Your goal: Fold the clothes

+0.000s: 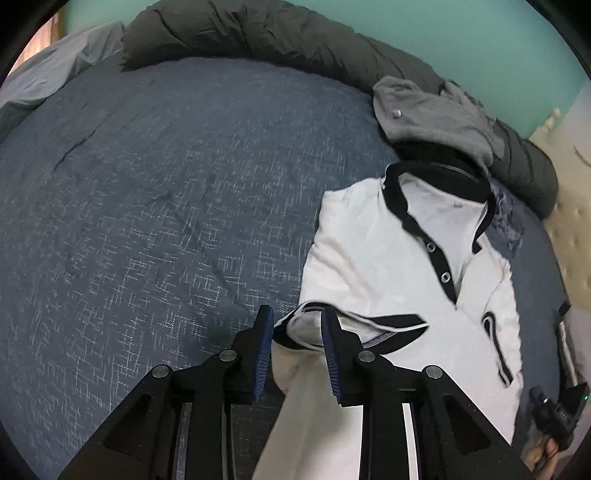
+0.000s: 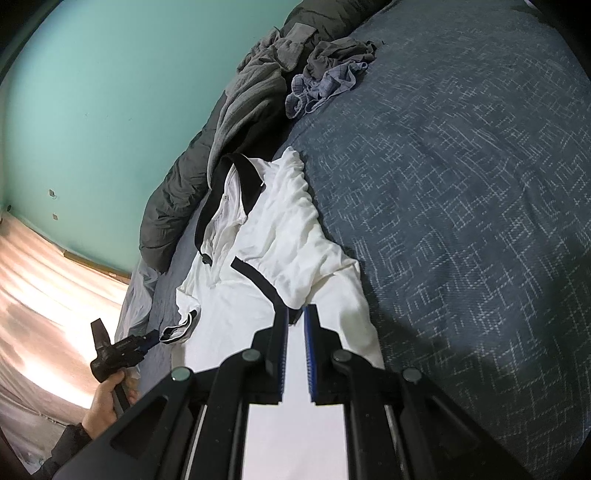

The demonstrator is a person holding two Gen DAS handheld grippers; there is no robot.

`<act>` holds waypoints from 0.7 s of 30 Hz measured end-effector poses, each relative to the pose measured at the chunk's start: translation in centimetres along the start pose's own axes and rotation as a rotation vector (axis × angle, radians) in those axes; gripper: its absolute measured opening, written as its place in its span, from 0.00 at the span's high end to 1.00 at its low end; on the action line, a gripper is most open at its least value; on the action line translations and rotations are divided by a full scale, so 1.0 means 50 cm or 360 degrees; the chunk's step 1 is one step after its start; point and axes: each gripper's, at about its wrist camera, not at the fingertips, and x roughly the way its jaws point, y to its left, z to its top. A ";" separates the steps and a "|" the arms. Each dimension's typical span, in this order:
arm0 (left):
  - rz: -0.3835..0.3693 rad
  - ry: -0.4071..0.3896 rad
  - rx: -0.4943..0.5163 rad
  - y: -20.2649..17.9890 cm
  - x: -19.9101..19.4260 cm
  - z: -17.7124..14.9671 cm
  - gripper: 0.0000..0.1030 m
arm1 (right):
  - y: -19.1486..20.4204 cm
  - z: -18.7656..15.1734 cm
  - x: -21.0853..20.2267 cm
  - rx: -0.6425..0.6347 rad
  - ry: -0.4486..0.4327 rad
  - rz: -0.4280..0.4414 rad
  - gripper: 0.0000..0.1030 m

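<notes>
Blue-padded left gripper stands part open over the white shirt's sleeve cuff, gripping nothing. Right gripper pinches the far sleeve fold; tugging could undo the shirt on the blue bedspread.

Shirt on bedcover, crumpled clothes behind it, against rolled duvet.
</notes>
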 end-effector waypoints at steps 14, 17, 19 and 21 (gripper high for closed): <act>0.0046 0.0081 0.0474 -0.089 -0.024 -0.057 0.98 | 0.002 -0.001 -0.001 0.0011 0.0005 0.0018 0.92; 0.0110 0.0208 0.0674 -0.120 0.003 -0.096 0.98 | 0.003 -0.002 -0.001 0.0016 0.0007 0.0023 0.92; 0.0094 0.0255 0.0676 -0.121 0.016 -0.114 0.97 | 0.006 -0.003 0.000 0.0014 0.0009 0.0025 0.92; 0.0065 0.0287 0.0637 -0.115 0.026 -0.129 0.97 | 0.009 -0.003 0.000 0.0008 0.0011 0.0028 0.92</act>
